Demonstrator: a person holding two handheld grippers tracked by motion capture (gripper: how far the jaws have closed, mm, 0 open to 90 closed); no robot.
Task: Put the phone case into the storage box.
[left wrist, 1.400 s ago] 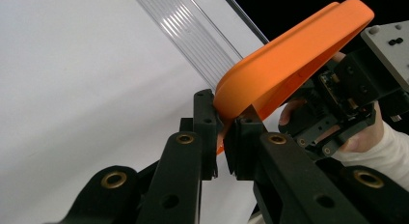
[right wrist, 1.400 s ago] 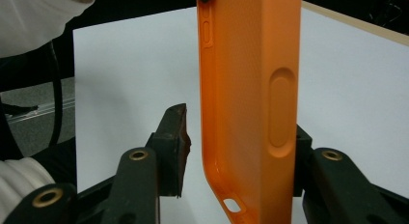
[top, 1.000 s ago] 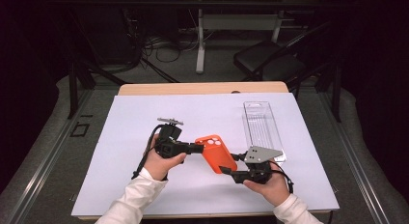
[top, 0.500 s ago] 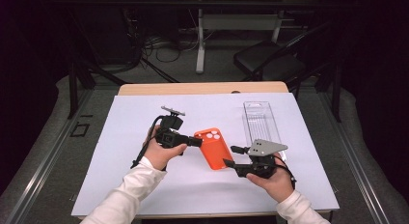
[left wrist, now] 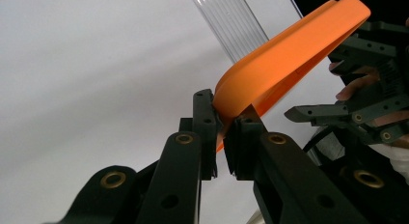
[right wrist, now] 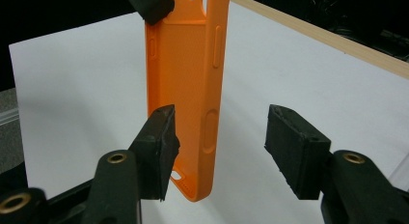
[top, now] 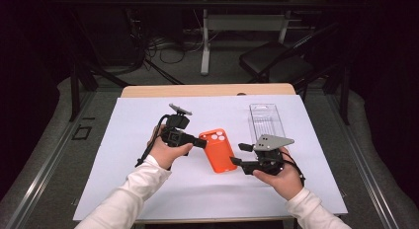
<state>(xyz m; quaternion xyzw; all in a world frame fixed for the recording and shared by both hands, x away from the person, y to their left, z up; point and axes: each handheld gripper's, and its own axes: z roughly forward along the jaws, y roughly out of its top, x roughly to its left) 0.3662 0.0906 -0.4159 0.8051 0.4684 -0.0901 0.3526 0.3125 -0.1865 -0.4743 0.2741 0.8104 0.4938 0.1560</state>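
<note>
The orange phone case (top: 218, 150) hangs above the middle of the white counter (top: 123, 155), clamped at its camera-hole end by the jaws of my left gripper (top: 201, 141), which pinch one thin edge of it; in the left gripper view the case (left wrist: 284, 60) rises from between those closed jaws and curves away up and to the right. My right gripper (top: 239, 154) sits at the case's other long side with its jaws released and just been opening: in the right gripper view the case (right wrist: 185, 89) stands upright between them, its lower end just beside the left jaw, perhaps brushing it, and a wide gap to the right jaw, so nothing presses on it from this side. The case is soft-looking moulded stuff with a finely dotted inner face, rounded corners, raised button bumps along its side wall and small cut-outs at its bottom end. The jaws are blocky black pieces with ribbed pads and brass-coloured rivets, and a grey three-cornered plate (top: 271, 141) tops my right gripper. Just beyond it a clear plastic tray (top: 266, 121) with a ribbed floor lies flat on the counter, apart from the case. The counter's white sheet is smooth and bare to the left and toward me, with its wooden far edge (top: 207, 90) well beyond both hands; dark floor, cables and a chair (top: 276, 61) lie behind.
</note>
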